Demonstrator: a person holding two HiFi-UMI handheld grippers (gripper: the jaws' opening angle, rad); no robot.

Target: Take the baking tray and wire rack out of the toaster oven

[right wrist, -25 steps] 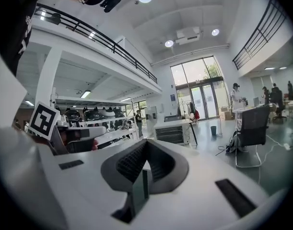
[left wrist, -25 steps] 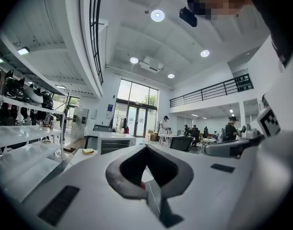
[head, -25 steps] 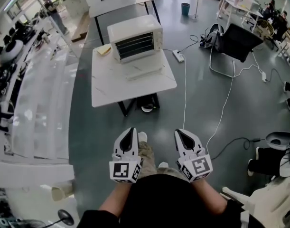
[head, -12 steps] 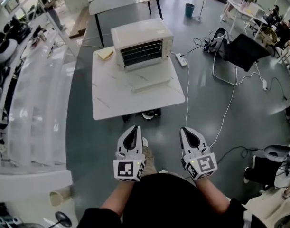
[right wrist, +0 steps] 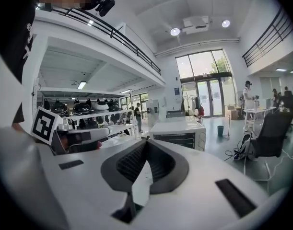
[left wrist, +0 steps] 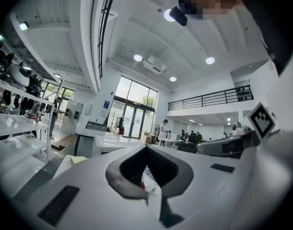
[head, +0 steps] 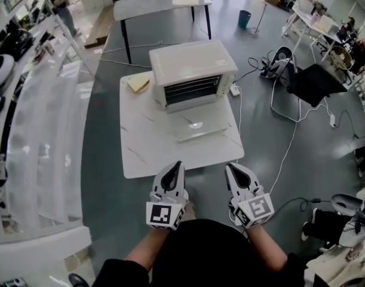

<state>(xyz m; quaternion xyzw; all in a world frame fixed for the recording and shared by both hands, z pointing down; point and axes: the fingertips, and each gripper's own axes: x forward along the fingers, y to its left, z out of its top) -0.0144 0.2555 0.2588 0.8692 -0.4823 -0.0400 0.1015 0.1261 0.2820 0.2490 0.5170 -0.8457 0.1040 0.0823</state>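
Barely started; left gripper [head: 176,165] and right gripper [head: 230,167] pressed together, empty, at near table [head: 143,148] edge; wire rack [head: 191,89] inside open toaster oven [head: 191,61], far side; baking tray not discernible.

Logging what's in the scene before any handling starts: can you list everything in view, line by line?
toaster oven: one, cream-white, far half of the near table, door looks folded down, rack bars visible inside
near table: one, white marbled top, just ahead of the person
yellow item: one, on the table left of the oven, too small to identify
far table: one, white top, black legs, behind the oven
power strip: one, white, on the floor right of the oven
bin: one, blue, far floor
chair: one, black, right
shelving: white, along the left
left gripper: white, jaws shut, empty
right gripper: white, jaws shut, empty
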